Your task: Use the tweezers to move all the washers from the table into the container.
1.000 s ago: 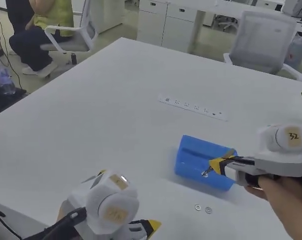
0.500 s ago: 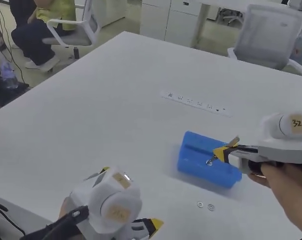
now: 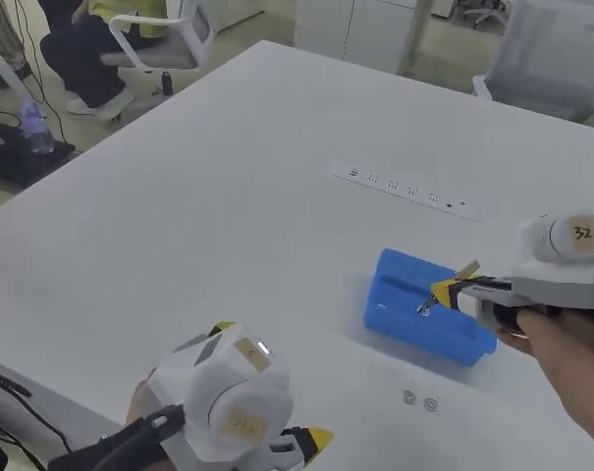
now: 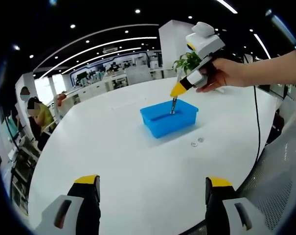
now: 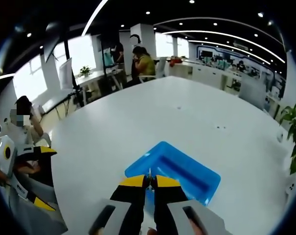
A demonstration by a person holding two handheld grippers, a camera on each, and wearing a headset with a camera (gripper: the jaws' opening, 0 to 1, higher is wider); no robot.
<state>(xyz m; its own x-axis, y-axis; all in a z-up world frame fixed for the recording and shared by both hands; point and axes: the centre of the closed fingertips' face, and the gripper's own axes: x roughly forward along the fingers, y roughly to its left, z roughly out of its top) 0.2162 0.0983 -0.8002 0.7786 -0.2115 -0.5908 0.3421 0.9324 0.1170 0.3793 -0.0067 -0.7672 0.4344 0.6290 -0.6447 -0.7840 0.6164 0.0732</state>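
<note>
At the left, low down, the left gripper (image 4: 152, 182) hangs with its jaws wide apart, holding nothing. Next is the blue container (image 3: 419, 339) on the worktop (image 3: 228, 216), with two washers (image 3: 408, 396) lying just beside it — not in yet. Over the container the tweezers (image 3: 434, 300) point down, pinched in the jaws of the right gripper (image 3: 456, 285). If that pinch slips, the tweezers could twist and bump the container.
</note>
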